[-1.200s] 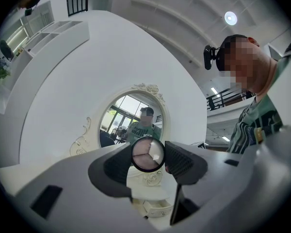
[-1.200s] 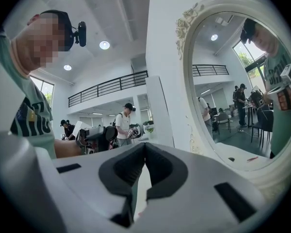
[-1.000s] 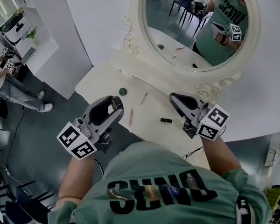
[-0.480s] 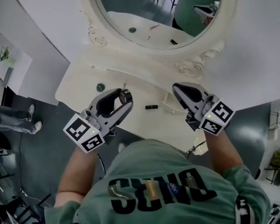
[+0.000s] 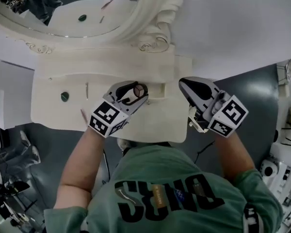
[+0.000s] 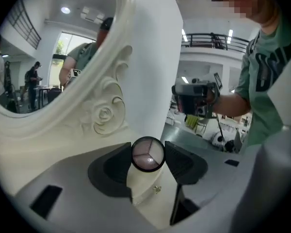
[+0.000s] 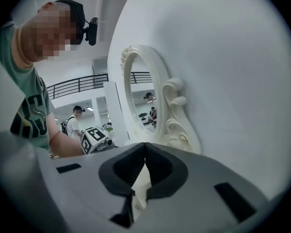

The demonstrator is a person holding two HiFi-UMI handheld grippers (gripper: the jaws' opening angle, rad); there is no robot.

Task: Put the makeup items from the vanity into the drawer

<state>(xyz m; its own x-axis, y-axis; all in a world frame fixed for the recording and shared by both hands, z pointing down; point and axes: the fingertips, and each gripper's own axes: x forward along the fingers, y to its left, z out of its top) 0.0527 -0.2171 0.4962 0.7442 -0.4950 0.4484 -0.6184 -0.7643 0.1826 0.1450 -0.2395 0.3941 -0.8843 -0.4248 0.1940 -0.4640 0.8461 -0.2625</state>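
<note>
My left gripper [image 5: 135, 91] is shut on a round black-rimmed compact [image 5: 138, 89] with three pale pink pans [image 6: 147, 155]. It holds the compact over the right part of the cream vanity top [image 5: 53, 118], just above a small drawer front with a knob [image 6: 156, 189]. My right gripper [image 5: 184, 83] hangs past the vanity's right end; its jaws meet at the tips [image 7: 144, 145] with nothing between them. On the vanity's left part lie a dark green round item [image 5: 64, 96], a thin pencil [image 5: 86, 90] and a pink pencil [image 5: 82, 114].
An oval mirror in a carved cream frame [image 5: 153, 21] rises behind the vanity against a white wall [image 5: 233, 28]. Dark floor [image 5: 262, 89] shows to the right of the vanity. The person's torso fills the lower middle of the head view.
Both grippers have swung toward the vanity's right end and lower, the left one keeping the compact in its jaws. The loose items now lie left of the left gripper.
</note>
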